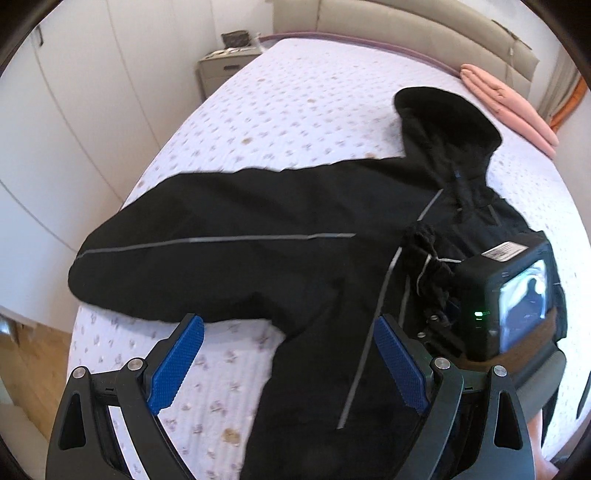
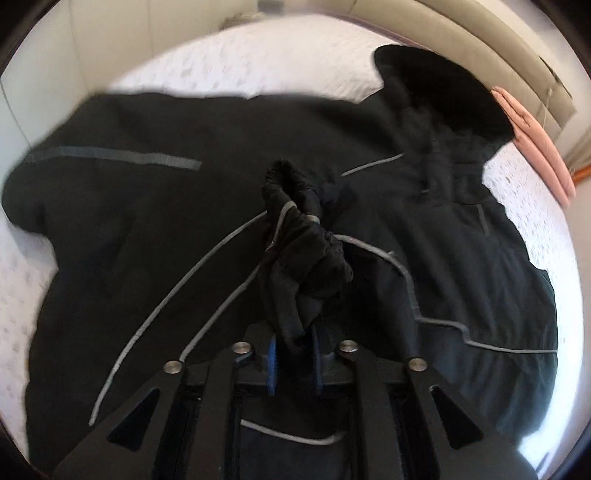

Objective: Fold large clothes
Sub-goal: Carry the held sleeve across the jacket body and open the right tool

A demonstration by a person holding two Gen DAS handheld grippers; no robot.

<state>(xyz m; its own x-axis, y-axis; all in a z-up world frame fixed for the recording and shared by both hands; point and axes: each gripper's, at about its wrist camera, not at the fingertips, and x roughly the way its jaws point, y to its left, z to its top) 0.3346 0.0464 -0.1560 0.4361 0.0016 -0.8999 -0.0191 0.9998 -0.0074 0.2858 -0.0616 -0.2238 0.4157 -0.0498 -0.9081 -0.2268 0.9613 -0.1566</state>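
Observation:
A black hooded jacket (image 1: 280, 229) with grey reflective piping lies spread on the bed (image 1: 295, 92). Its hood (image 1: 443, 110) points toward the headboard, and one sleeve (image 1: 155, 258) stretches out to the left. My left gripper (image 1: 289, 321) hovers open above the jacket's lower edge, with nothing between its blue pads (image 1: 177, 365). My right gripper (image 2: 295, 354) is shut on the bunched cuff of the other sleeve (image 2: 299, 236) and holds it over the jacket's chest. The same cuff (image 1: 428, 251) shows in the left wrist view beside the right gripper's camera unit (image 1: 513, 295).
A folded pink cloth (image 1: 509, 103) lies at the bed's far right, near the padded headboard (image 1: 406, 29). A nightstand (image 1: 221, 70) stands at the far left corner. White wardrobe doors (image 1: 55, 129) run along the left side, with a wooden floor (image 1: 26, 369) below.

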